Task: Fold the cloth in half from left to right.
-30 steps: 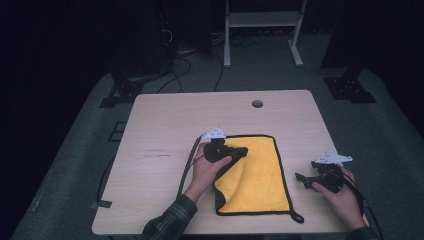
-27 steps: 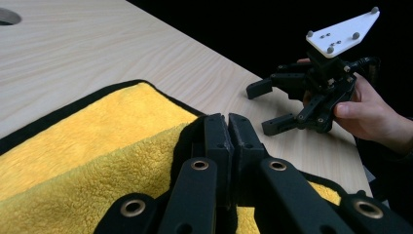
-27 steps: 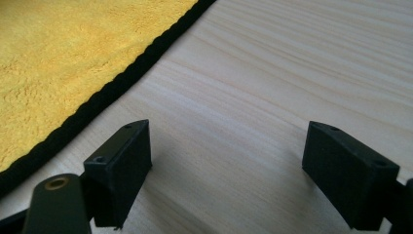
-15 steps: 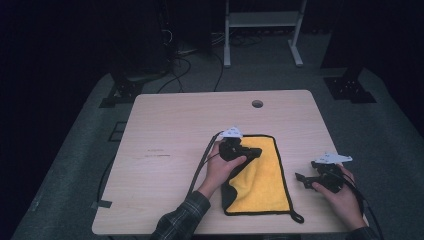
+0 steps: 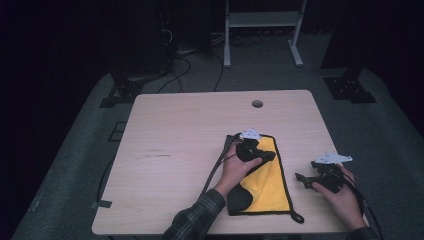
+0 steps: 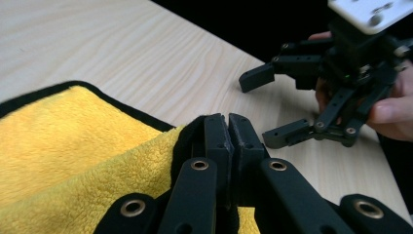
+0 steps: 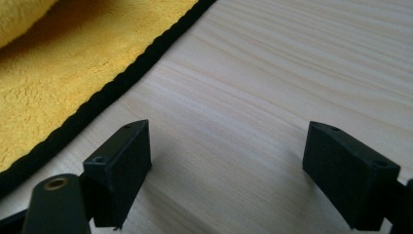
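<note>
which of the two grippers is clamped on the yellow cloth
The left gripper, over the middle of the table: its jaws are shut on the black-edged hem of the yellow cloth. The right gripper sits open on bare wood beside the cloth.

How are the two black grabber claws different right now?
The left gripper has its jaws pressed shut on the black edge of the yellow cloth; the right gripper has its jaws spread wide with nothing between them. The left gripper sits over the cloth, while the right gripper rests on bare table beside it. Both are black and held in a hand.
</note>
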{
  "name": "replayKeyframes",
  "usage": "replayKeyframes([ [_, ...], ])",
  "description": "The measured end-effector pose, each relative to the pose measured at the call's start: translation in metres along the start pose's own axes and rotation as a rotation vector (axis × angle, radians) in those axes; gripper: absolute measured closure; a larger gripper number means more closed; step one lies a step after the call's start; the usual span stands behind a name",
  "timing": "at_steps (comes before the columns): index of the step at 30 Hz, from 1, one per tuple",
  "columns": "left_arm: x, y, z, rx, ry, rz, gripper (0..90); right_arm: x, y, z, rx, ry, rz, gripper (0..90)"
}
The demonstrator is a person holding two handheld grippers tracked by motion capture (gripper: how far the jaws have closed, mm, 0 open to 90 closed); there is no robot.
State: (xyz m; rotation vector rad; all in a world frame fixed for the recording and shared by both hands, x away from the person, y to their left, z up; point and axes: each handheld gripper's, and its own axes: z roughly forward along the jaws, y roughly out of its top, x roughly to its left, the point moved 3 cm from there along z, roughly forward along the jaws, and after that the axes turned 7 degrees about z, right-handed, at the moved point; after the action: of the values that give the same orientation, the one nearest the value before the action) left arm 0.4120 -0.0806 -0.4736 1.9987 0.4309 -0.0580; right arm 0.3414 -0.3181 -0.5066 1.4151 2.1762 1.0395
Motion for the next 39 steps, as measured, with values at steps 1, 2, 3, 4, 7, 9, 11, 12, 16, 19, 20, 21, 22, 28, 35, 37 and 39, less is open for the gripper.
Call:
replayKeyframes([
  [1,0.0,0.0,0.003,0.007,0.001,0.001,87.5,0.0,0.0,0.0,0.0,0.0,0.0,16.6],
  [2,0.0,-0.001,0.006,0.011,0.001,0.0,87.5,0.0,0.0,0.0,0.0,0.0,0.0,16.6],
  [3,0.0,-0.001,0.008,0.015,0.0,-0.001,87.5,0.0,0.0,0.0,0.0,0.0,0.0,16.5],
  [4,-0.001,-0.001,0.011,0.019,0.0,-0.006,87.5,0.0,0.0,0.0,0.0,0.0,-0.001,16.5],
  [7,0.0,-0.003,0.018,0.032,-0.001,-0.013,87.5,0.0,0.0,0.0,0.0,0.0,-0.001,16.5],
  [9,0.0,-0.003,0.021,0.046,-0.001,-0.012,87.5,0.0,0.0,0.0,0.0,0.0,-0.001,16.5],
  [11,0.0,-0.003,0.025,0.063,0.003,-0.005,87.3,0.0,0.0,0.0,0.001,0.0,-0.001,16.5],
  [12,0.001,-0.004,0.026,0.077,0.006,-0.004,87.0,0.0,0.0,0.0,0.001,0.0,-0.001,16.5],
  [16,0.0,-0.004,0.032,0.108,0.017,0.001,84.7,0.0,0.0,0.0,0.001,0.0,-0.001,16.5],
  [19,-0.002,-0.003,0.037,0.138,0.031,0.013,82.8,0.0,0.0,0.0,0.001,0.0,-0.001,16.5],
  [20,-0.002,-0.003,0.039,0.148,0.032,0.021,82.5,0.0,0.0,0.0,0.001,0.0,-0.001,16.5],
  [21,-0.003,-0.003,0.04,0.154,0.034,0.024,81.7,0.0,0.0,0.0,0.001,0.0,-0.001,16.5],
  [22,-0.003,-0.003,0.04,0.159,0.038,0.028,80.9,0.0,0.0,0.0,0.0,0.0,-0.001,16.5],
  [28,-0.003,0.006,0.026,0.1,0.036,0.015,65.2,0.0,0.0,0.0,0.0,0.0,-0.001,16.5],
  [35,0.005,0.012,-0.014,0.072,0.102,0.02,45.4,0.0,0.0,0.0,0.0,0.0,-0.002,16.5],
  [37,0.007,0.01,-0.027,0.069,0.125,0.024,43.1,0.0,0.0,0.0,0.001,0.0,-0.001,16.5],
  [39,0.008,0.006,-0.039,0.071,0.147,0.017,39.8,0.0,0.0,0.0,0.0,0.001,-0.001,16.5],
])
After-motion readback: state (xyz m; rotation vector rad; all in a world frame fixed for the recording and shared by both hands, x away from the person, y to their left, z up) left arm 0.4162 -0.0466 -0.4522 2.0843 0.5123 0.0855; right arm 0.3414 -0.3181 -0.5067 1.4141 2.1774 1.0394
